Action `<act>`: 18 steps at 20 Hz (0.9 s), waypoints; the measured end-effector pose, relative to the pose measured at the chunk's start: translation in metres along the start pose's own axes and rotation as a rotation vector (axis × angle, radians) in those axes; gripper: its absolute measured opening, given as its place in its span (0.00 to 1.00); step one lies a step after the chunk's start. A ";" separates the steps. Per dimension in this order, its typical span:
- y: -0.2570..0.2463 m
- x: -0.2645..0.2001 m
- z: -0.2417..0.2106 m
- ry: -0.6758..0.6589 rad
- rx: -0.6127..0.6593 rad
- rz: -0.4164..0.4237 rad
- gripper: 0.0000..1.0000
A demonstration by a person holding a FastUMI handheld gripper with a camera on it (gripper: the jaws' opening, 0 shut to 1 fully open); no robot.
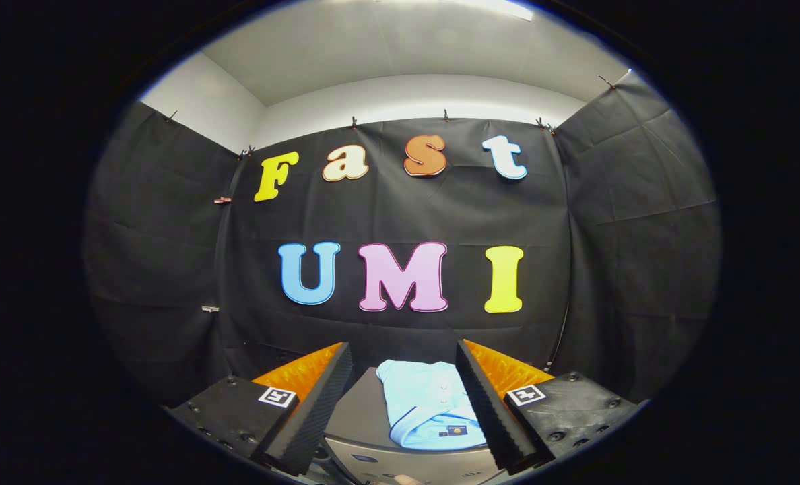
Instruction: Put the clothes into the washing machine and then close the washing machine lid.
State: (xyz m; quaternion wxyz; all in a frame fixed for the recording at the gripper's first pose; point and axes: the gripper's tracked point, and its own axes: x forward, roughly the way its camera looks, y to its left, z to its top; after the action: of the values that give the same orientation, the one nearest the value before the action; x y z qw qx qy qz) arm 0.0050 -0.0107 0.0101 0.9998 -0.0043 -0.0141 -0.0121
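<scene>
Gripper (403,357): two wedge-shaped fingers (319,397) with ribbed inner faces, standing apart. Black mounting blocks carry screws and square white fiducial tags (277,396).

A light blue folded polo shirt of soft cloth (430,404) lies flat on the closed lid of a grey top-loading washing machine (359,411). Its collar end points toward the far edge of the lid, a row of small buttons runs down the middle, and a small dark label with a yellow mark sits at its near hem. The shirt rests toward the lid's right side, leaving the left part of the smooth grey lid bare.
</scene>
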 end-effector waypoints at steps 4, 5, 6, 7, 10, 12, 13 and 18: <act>-0.010 0.018 0.006 0.002 0.013 -0.015 0.98; -0.014 0.025 0.009 0.004 0.018 -0.023 0.98; -0.019 0.033 0.010 0.009 0.025 -0.033 0.98; -0.022 0.041 0.011 0.015 0.033 -0.039 0.98; -0.029 0.070 0.008 0.049 0.042 -0.053 0.98; -0.035 0.091 0.001 0.090 0.048 -0.067 0.99; -0.038 0.103 -0.003 0.110 0.052 -0.074 0.99; -0.052 0.153 -0.028 0.233 0.070 -0.105 0.99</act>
State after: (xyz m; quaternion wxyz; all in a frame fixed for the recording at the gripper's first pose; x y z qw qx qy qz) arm 0.1577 -0.0666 -0.0132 0.9922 0.0329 0.1013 -0.0642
